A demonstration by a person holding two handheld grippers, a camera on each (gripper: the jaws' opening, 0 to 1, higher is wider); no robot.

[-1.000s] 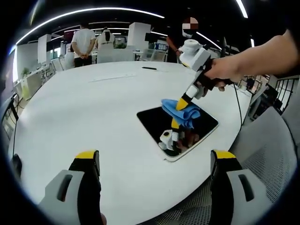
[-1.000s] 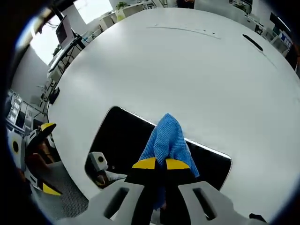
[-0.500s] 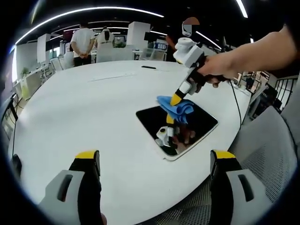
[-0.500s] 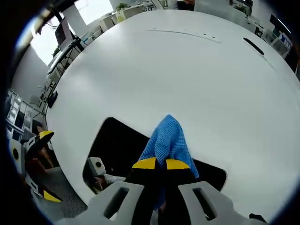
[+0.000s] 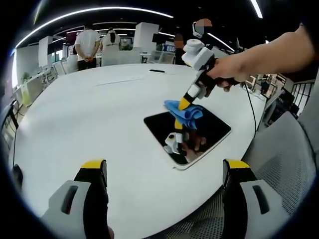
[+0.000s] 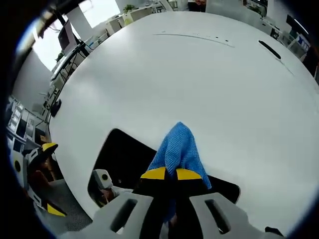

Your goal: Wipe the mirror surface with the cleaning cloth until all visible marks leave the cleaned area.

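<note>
Large white round table (image 5: 89, 114): bare across most of its top, smooth and firm enough to bear wiping pressure.

Mirror (image 5: 209, 132): dark rectangular panel with a pale rim, lying flat near the table edge closest to the person, reflecting the right gripper from below. Judged rigid, glassy and fragile; slippery under cloth and loose on a slick tabletop, so likely to slide if pushed sideways. Not to be lifted; if steadied, best pressed at the rim or a corner, never the middle. No marks discernible on the glass at this resolution.

Cleaning cloth (image 6: 177, 149): blue, knit-textured, soft and light, bunched into a peak. Lower end pinched between the jaws, free end draped forward and resting on the mirror at its far edge, partly over the rim onto the table in the right gripper view. Judged limp, with no push of its own; pressure must come through the jaw tips, so a short hold close to the working fold is preferable.

Right gripper (image 6: 166, 174): yellow-tipped jaws closed tight on the cloth, angled down onto the mirror, held by a hand (image 5: 234, 67).

Left gripper (image 5: 164, 167): jaws spread wide apart, nothing between them, held back over the near table edge, well apart from the mirror.
</note>
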